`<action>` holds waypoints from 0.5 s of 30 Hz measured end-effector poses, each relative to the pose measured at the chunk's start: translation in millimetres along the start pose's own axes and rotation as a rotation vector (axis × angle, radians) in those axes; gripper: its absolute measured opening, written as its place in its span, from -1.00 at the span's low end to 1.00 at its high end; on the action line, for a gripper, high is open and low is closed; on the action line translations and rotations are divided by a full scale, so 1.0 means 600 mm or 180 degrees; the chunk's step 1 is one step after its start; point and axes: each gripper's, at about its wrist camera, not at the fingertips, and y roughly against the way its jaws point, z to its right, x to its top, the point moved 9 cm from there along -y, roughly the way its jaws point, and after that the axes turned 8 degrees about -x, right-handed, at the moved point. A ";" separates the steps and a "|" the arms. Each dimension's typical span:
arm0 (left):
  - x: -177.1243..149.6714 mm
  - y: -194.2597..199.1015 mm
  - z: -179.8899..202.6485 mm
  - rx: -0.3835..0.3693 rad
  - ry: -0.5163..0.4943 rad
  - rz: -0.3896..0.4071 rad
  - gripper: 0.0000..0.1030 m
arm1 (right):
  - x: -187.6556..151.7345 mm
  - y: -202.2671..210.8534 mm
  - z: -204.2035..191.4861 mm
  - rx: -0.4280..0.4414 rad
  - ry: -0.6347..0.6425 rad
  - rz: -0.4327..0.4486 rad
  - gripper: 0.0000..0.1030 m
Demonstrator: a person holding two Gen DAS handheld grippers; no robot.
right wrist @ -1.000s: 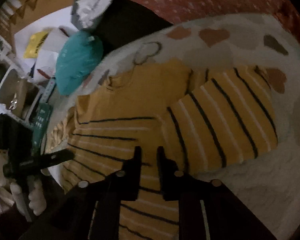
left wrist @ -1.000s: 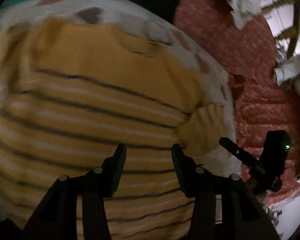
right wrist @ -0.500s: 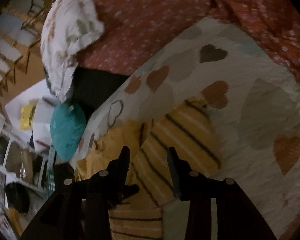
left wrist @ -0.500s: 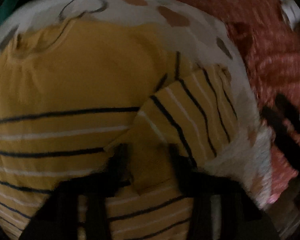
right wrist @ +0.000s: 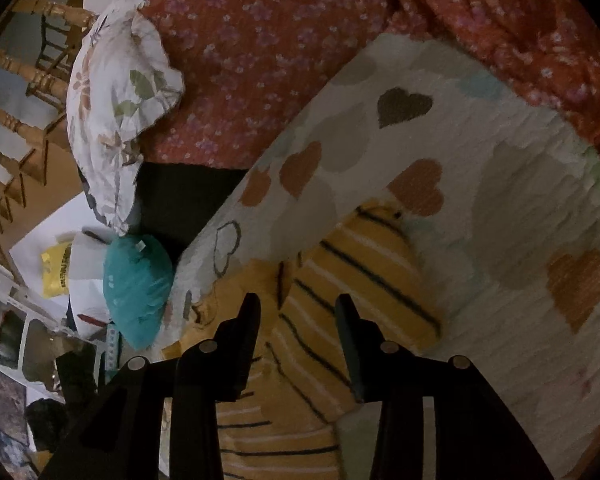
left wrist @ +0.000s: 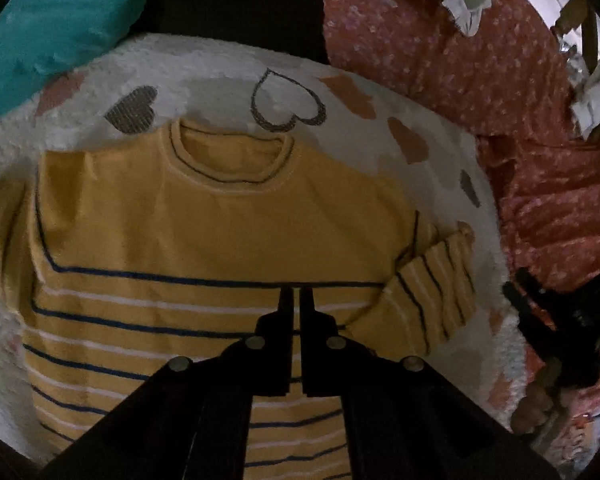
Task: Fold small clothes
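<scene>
Sweater [left wrist: 220, 232] lies flat on the heart-patterned blanket [left wrist: 228, 64]; left claw [left wrist: 296, 300] clenched empty above its stripes; right claw [right wrist: 296, 312] released over the folded sleeve [right wrist: 364, 276].

The left gripper [left wrist: 297, 294] points steeply down over the yellow striped sweater [left wrist: 220, 232], its jaws closed together with nothing visibly pinched; the right gripper [right wrist: 296, 312] stands parted above the sweater's folded sleeve [right wrist: 364, 276], pads clear of the cloth.

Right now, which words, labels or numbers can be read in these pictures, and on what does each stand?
None can be read.
Yellow bag: dark print, too blurred to read.
Teal cushion: small white tag, too small to read.
Sweater: only stripes, no text.
</scene>
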 end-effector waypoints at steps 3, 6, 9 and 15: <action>-0.024 -0.031 0.022 -0.0102 -0.0053 -0.0124 -0.80 | -0.009 -0.008 -0.013 0.0010 0.0034 -0.0032 -0.16; -0.054 -0.075 0.051 -0.0190 -0.0051 -0.0272 -0.24 | -0.012 -0.012 -0.017 -0.0009 0.0070 -0.0044 -0.16; -0.076 -0.120 0.067 -0.0171 -0.0073 -0.0404 -0.22 | -0.008 -0.009 -0.010 -0.0014 0.0050 -0.0031 -0.16; -0.074 -0.180 0.093 0.0081 -0.0527 -0.0424 -0.11 | 0.008 0.003 0.009 0.0018 -0.0010 0.0022 -0.16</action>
